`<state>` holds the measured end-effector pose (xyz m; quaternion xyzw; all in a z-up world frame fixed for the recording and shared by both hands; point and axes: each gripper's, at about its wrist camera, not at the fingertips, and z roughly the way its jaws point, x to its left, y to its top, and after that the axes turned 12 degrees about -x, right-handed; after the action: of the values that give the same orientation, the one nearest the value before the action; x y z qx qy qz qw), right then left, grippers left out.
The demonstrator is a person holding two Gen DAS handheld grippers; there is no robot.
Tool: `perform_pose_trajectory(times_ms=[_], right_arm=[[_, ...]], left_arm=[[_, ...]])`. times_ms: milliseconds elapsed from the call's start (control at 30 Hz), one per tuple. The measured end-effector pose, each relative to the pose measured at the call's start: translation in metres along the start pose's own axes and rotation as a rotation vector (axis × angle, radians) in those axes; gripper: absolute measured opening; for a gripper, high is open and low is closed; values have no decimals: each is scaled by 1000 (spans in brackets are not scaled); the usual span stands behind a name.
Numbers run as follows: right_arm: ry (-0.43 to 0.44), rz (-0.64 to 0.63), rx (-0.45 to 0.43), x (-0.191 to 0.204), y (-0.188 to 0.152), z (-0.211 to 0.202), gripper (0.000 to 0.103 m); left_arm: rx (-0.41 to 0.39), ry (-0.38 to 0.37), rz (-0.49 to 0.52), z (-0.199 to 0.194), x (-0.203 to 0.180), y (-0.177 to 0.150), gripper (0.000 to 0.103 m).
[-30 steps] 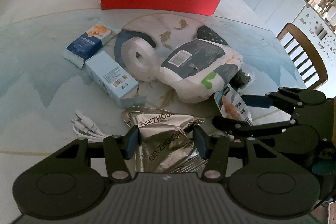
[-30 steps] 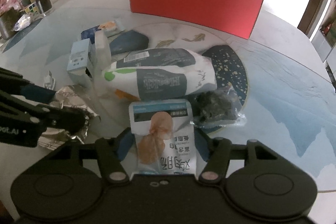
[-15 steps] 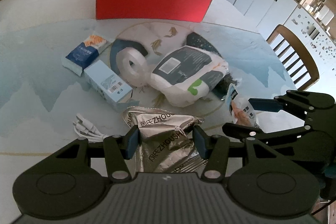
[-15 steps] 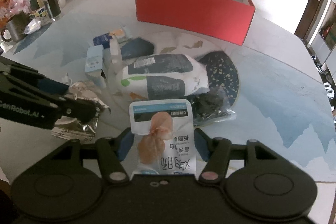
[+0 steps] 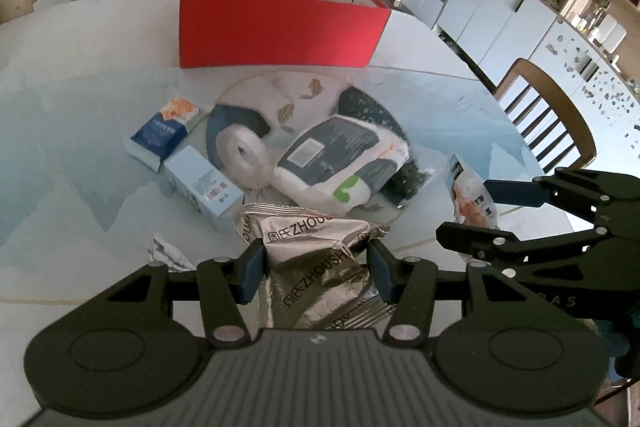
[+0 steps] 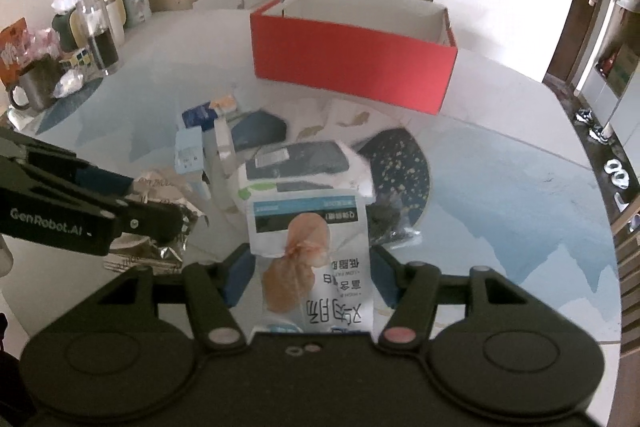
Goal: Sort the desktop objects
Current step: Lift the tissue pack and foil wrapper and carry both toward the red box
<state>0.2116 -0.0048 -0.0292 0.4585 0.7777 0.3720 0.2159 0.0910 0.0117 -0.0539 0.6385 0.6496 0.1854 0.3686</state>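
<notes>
1. Left tool (image 5: 316, 271): fingers pinch a crinkled silver snack bag (image 5: 316, 259) from both sides; the bag fills the gap between the blue pads.
2. Right tool (image 6: 308, 277): fingers clamp a white chicken-breast packet (image 6: 310, 259), print upside down in its own camera. The left view shows the same packet (image 5: 470, 187) held at that tool's tips, off the right side of the pile.
3. Red box (image 5: 280, 15): open top, white inside, on the far part of the table (image 5: 60, 147), well apart from both tools.
4. Pile on the table, between tools and box: dark-blue tissue pack (image 5: 160, 135), pale-blue carton (image 5: 204, 183) just beside it, tape roll (image 5: 240, 155) touching a big white-and-grey pouch (image 5: 340, 163), small black packet (image 5: 404, 181) at the pouch's right edge.
5. White cable bundle (image 5: 166, 253) lies near the left tool's left finger.
6. Wooden chair (image 5: 548, 127) stands at the table's right.
</notes>
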Motion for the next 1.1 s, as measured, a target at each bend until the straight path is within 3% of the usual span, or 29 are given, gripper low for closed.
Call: perform_pose_trajectory(times_ms=[367,1100], right_arm=[[-9,-3,-55,-3,28,-20,62],[-41,-7,-131,-31,85,-10,62]], left_arm=[[-30,-12,23,-11,-8,28,54],[-115,-10,69,6,-10,99,54]])
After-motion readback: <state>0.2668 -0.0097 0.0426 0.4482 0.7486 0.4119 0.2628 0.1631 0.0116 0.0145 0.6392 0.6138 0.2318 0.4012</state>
